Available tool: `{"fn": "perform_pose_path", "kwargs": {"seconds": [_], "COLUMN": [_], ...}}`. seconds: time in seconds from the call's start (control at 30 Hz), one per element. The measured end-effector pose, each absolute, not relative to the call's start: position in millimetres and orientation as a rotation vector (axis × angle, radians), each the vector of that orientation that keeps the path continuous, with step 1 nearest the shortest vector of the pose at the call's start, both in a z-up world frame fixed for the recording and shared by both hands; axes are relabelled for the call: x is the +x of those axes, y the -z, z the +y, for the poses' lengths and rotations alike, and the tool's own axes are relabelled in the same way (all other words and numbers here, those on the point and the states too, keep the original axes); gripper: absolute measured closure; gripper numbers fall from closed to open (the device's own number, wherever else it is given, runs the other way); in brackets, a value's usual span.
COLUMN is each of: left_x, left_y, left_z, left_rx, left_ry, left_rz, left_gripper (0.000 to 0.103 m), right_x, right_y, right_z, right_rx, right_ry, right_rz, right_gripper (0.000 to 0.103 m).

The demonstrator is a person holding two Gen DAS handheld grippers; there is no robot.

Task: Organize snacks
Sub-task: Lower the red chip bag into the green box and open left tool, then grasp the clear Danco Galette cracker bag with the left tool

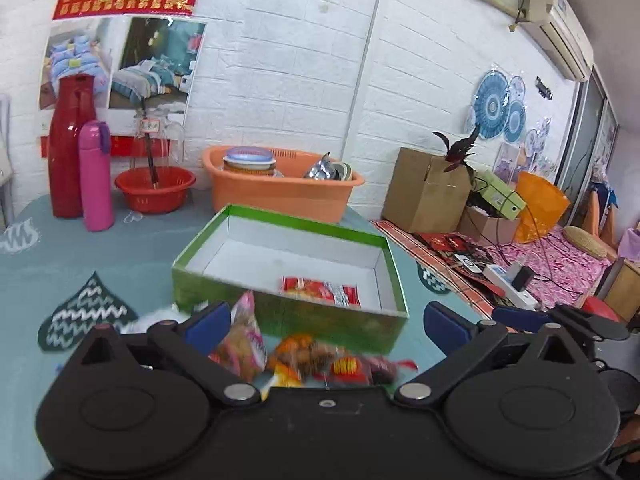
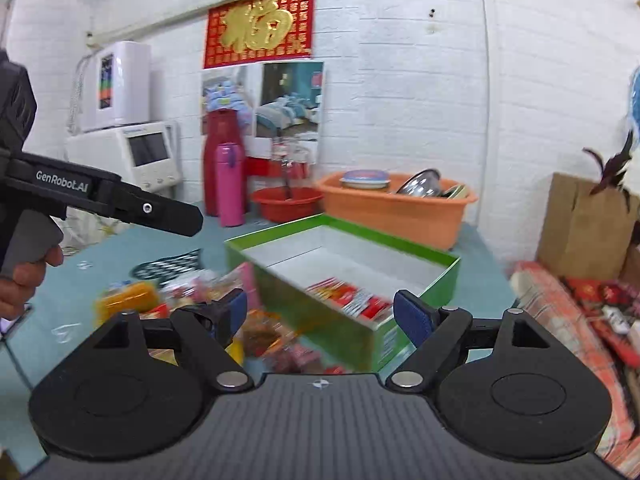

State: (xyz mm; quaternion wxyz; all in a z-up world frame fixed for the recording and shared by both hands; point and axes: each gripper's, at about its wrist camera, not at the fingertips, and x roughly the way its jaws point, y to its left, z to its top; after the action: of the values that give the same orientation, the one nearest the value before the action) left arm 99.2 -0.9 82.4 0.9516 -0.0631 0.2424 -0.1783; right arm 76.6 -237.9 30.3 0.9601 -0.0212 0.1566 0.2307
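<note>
A green box (image 1: 224, 288) (image 2: 440, 276) with a white inside stands open on the blue-grey table. One red snack packet (image 1: 320, 291) (image 2: 352, 298) lies in its near corner. A pile of loose snacks (image 1: 312, 360) (image 2: 200, 292) lies on the table in front of the box, among them a pink bag (image 1: 244, 336) and an orange packet (image 2: 128, 298). My left gripper (image 1: 324, 322) hangs open just above the pile, with nothing held. My right gripper (image 2: 324, 314) is open over the box's near corner, its fingers empty. In the right wrist view, a hand (image 2: 24, 280) grips the left gripper's body (image 2: 100, 200).
Behind the box stand an orange basin (image 1: 280, 196) (image 2: 400, 208) of dishes, a red basket (image 1: 156, 190) (image 2: 286, 202), a red flask (image 1: 72, 148) and a pink bottle (image 1: 95, 176) (image 2: 230, 184). A cardboard box (image 1: 424, 192) and a power strip (image 1: 508, 284) lie to the right.
</note>
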Motion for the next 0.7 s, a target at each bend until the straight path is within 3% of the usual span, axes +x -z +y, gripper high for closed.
{"fn": "perform_pose_path", "kwargs": {"seconds": [0.37, 0.47, 0.63, 0.7], "left_x": [44, 40, 50, 59], "left_y": [-23, -16, -9, -3], "left_z": [34, 38, 32, 27], "left_rx": [-0.231, -0.225, -0.201, -0.184], "left_ry": [0.367, 0.381, 0.424, 0.442], "left_rz": [0.606, 0.618, 0.639, 0.663], "left_gripper": [0.000, 0.000, 0.000, 0.010], "right_x": [33, 30, 33, 39], "right_y": [17, 24, 37, 41], "right_z": [-199, -182, -164, -164], "right_rx": [0.074, 0.098, 0.132, 0.133], "right_ry": [-0.658, -0.739, -0.781, -0.728], "right_rz": [0.518, 0.569, 0.625, 0.656], "right_gripper": [0.000, 0.011, 0.016, 0.017]}}
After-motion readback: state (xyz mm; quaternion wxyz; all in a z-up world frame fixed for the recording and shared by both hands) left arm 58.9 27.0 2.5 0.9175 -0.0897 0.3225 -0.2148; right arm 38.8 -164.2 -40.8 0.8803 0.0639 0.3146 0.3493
